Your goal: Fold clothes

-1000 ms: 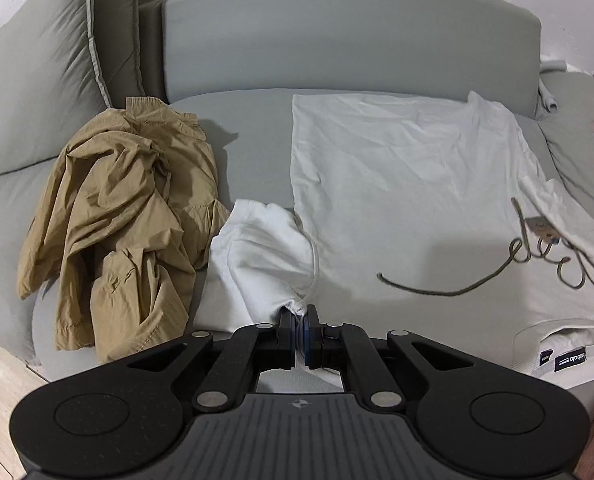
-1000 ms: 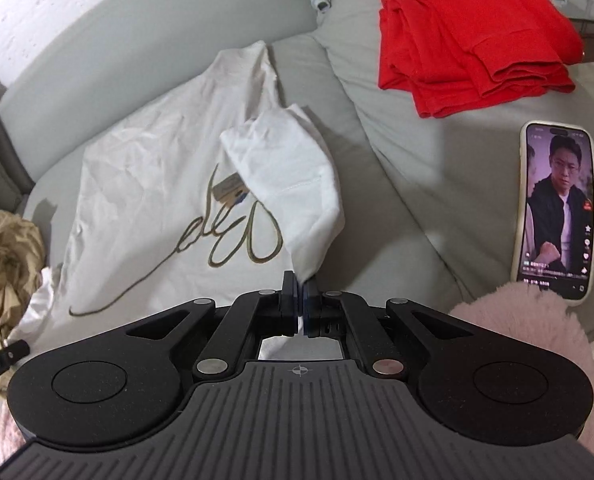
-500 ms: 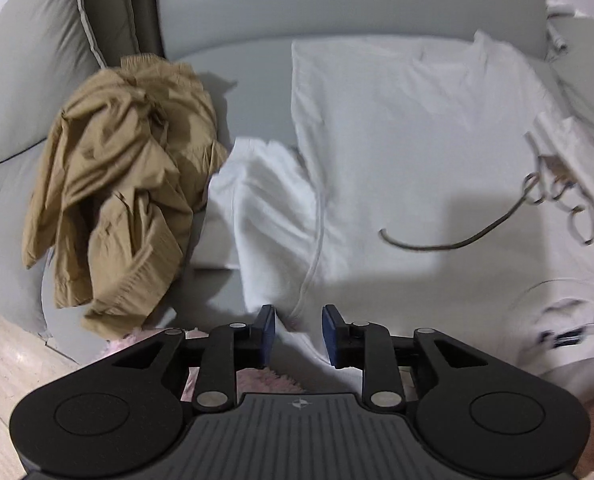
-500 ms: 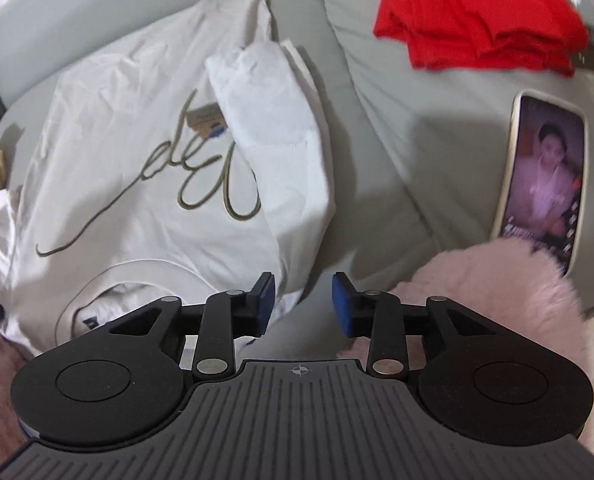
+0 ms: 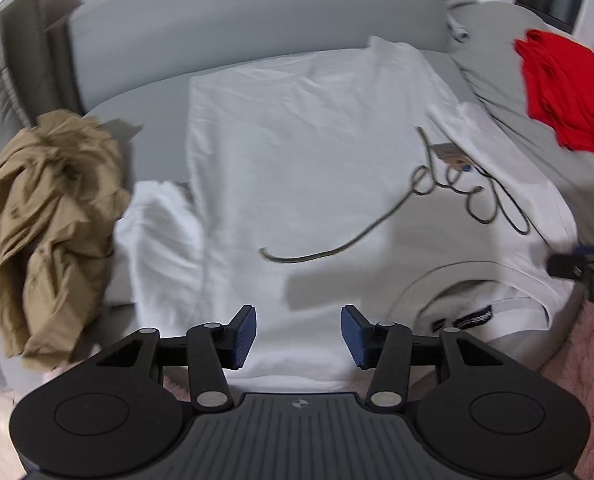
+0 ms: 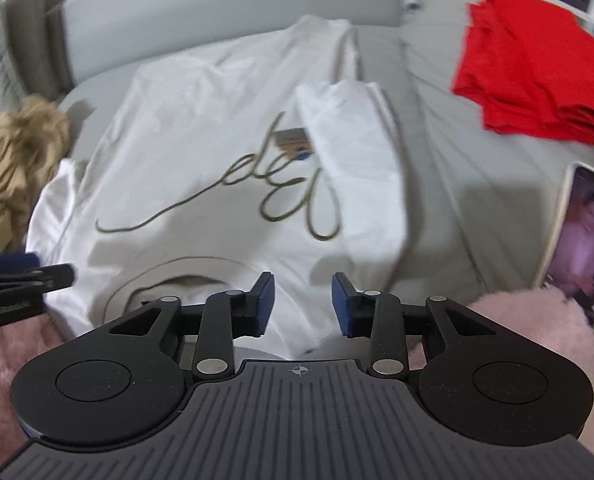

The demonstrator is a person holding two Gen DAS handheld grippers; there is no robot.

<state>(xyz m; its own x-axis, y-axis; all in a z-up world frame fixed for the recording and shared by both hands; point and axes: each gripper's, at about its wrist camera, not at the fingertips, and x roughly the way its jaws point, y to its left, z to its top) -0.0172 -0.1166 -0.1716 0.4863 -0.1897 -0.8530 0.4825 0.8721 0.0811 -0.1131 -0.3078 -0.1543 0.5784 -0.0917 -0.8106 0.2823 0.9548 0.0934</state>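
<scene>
Both grippers same build: left gripper [image 5: 297,334] & right gripper [image 6: 303,304] are matte black plastic w/ a ribbed dark-grey centre plate carrying a small compass-like mark, flanked by two round lobes each w/ a raised disc. Black linkage arms w/ triangular cut-outs and silver pivot screws run fwd to the fingers [image 5: 243,336], which carry blue ribbed pads. In the right wrist view the left unit's side shows small white lettering, too blurred to read.
</scene>
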